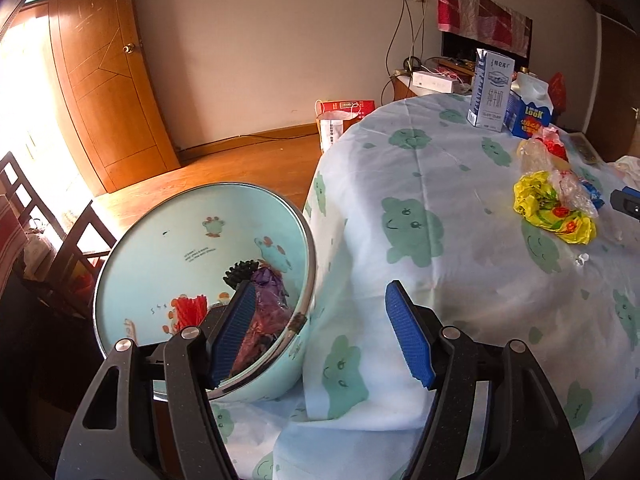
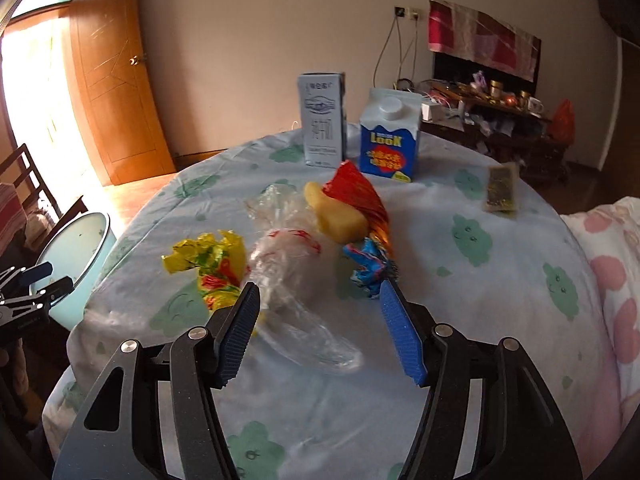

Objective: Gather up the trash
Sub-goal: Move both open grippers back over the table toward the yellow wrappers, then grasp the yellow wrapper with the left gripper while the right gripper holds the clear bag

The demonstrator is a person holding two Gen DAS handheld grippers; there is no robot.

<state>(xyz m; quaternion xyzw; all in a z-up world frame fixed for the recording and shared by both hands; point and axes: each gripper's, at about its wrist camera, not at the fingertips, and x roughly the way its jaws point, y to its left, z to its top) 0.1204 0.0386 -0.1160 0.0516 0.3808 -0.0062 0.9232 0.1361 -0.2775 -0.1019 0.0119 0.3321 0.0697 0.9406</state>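
My left gripper [image 1: 320, 300] is open and empty, beside the table edge and above the rim of a light-blue trash bin [image 1: 132, 256] that holds purple, red and dark wrappers [image 1: 264, 300]. My right gripper [image 2: 318, 296] is open over the table, its jaws on either side of a clear plastic bag [image 2: 288, 268] without touching it. A yellow wrapper [image 2: 212, 264], a blue wrapper [image 2: 370, 266], a red foil wrapper [image 2: 360, 196] and a yellow piece [image 2: 332, 216] lie around the bag. The yellow wrapper [image 1: 548, 204] and the clear bag [image 1: 572, 192] also show in the left wrist view.
A round table with a cartoon-print cloth [image 2: 460, 280] carries a grey carton [image 2: 322, 118], a blue milk carton [image 2: 390, 136] and a small packet [image 2: 500, 188]. The bin [image 2: 84, 248] stands at the table's left edge. Chairs [image 1: 60, 240], a wooden door and a cluttered shelf surround it.
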